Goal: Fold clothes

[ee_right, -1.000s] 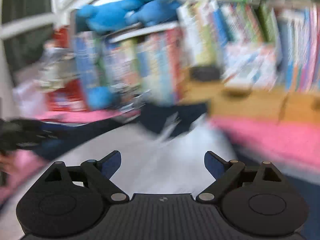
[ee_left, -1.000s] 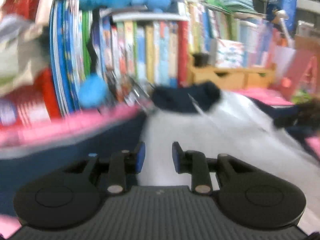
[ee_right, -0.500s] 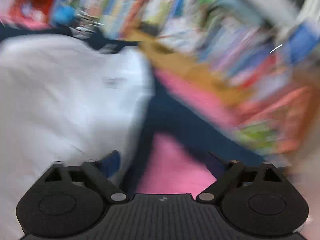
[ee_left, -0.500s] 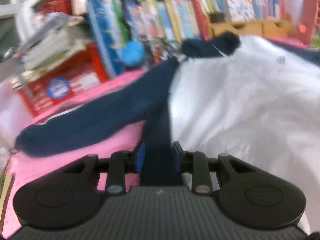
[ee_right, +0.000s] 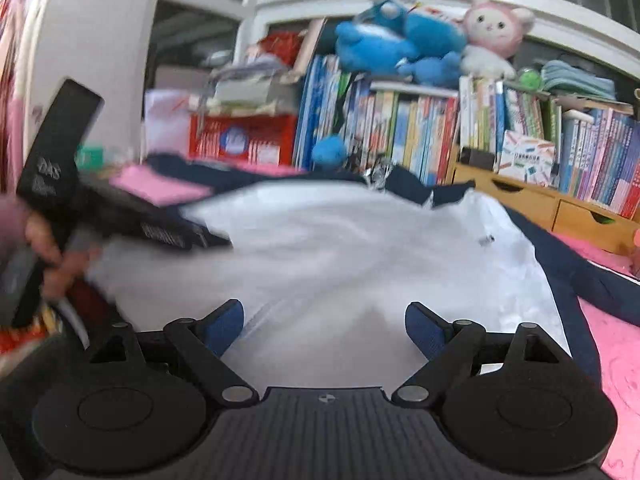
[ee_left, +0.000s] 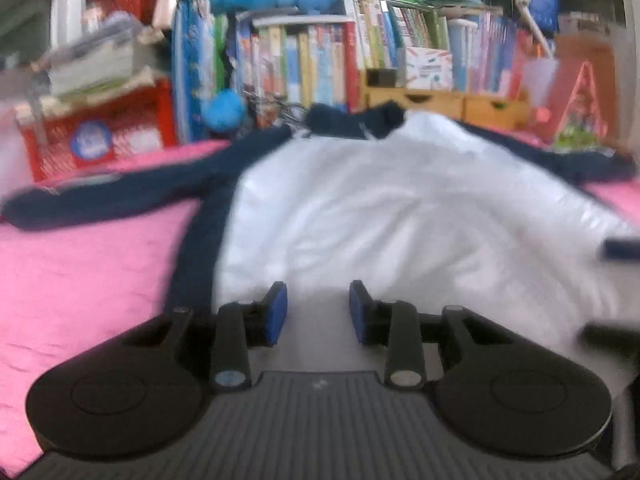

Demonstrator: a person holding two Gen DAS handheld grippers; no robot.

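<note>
A white garment with navy sleeves and collar lies spread flat on a pink cover; it also shows in the right wrist view. My left gripper is open, hovering over the garment's near hem, nothing between its blue pads. My right gripper is wide open and empty over the hem. The left sleeve stretches out left; the right sleeve stretches out right. The left gripper's body appears at the left of the right wrist view.
A bookshelf with several books stands right behind the garment, with blue plush toys and a pink one on top. Wooden drawers sit at the back right, a red box at the back left.
The left gripper let go of the navy edge it pinched and opened, shifting right over the white body. The right gripper swung back left over the garment, still open.
</note>
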